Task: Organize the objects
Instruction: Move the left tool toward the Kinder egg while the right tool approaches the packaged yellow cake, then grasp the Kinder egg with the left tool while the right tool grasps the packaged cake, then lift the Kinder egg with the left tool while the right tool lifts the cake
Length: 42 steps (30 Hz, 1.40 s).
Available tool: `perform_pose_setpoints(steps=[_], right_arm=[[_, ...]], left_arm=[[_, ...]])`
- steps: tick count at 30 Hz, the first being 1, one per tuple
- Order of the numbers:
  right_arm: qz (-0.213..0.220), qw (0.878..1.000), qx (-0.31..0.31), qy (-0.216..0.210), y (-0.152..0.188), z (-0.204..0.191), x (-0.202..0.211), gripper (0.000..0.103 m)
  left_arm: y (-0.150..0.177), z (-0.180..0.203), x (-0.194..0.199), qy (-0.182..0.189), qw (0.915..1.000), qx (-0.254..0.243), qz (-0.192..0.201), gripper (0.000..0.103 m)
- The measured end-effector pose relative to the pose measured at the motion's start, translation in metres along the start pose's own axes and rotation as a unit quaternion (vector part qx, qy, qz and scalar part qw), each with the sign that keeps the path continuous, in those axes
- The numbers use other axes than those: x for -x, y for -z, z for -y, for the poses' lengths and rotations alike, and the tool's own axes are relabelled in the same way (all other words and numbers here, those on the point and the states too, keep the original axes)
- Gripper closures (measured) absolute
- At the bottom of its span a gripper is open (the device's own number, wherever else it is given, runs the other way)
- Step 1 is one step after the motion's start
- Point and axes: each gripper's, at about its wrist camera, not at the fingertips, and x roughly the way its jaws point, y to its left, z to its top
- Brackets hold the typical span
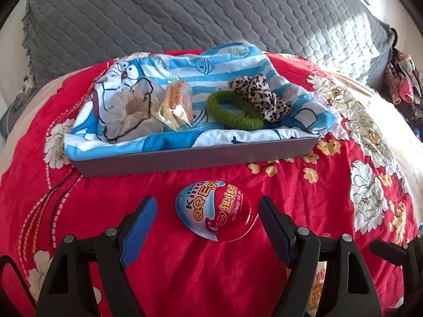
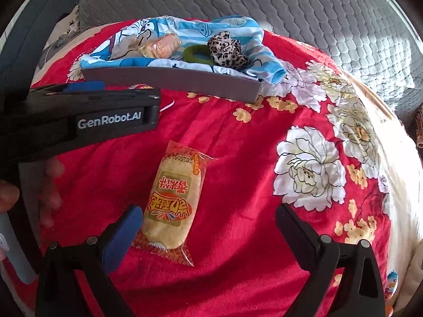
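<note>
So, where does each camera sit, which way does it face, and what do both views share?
Left wrist: sits on the left tool, looks forward and down at the toy egg between its open fingers, grey tray beyond.
Right wrist: sits on the right tool, looks down at the rice cracker packet by its open fingers; the left tool and the person's fingers show at left.
Shared: red flowered bedspread, tray, green hair band, leopard scrunchie.

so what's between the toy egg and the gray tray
Only bare red floral bedspread lies between the toy egg and the gray tray, shown in the left wrist view.
</note>
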Motion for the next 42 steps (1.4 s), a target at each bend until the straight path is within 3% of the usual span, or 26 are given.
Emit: perform_pose_setpoints(steps=[17,19,21,22,33,42], right_arm=[[-0.011,1.000,-0.003,0.002,-0.006,0.000,-0.023,0.003],[-0.011,1.000,-0.010,-0.007,-0.007,0.002,-0.024,0.008],[-0.012,1.000,-0.015,-0.015,-0.009,0.005,-0.025,0.019],[-0.013,1.000,-0.014,-0.017,-0.009,0.005,-0.026,0.022],[-0.013,1.000,0.015,-0.021,-0.012,0.001,-0.026,0.059],[-0.002,0.999,0.019,-0.040,-0.015,0.004,-0.015,0.062]], left_arm=[[0.007,-0.008,-0.034,0.041,0.9991,0.007,-0.007,0.023],[0.006,-0.009,-0.035,0.047,0.9988,0.011,-0.005,0.025],[0.005,-0.008,-0.035,0.055,0.9984,0.010,-0.003,0.038],[0.004,-0.008,-0.035,0.055,0.9985,0.009,-0.002,0.039],[0.004,-0.011,-0.032,0.064,0.9979,0.011,0.005,0.040],[0.005,-0.018,-0.024,0.061,0.9980,0.016,0.006,0.040]])
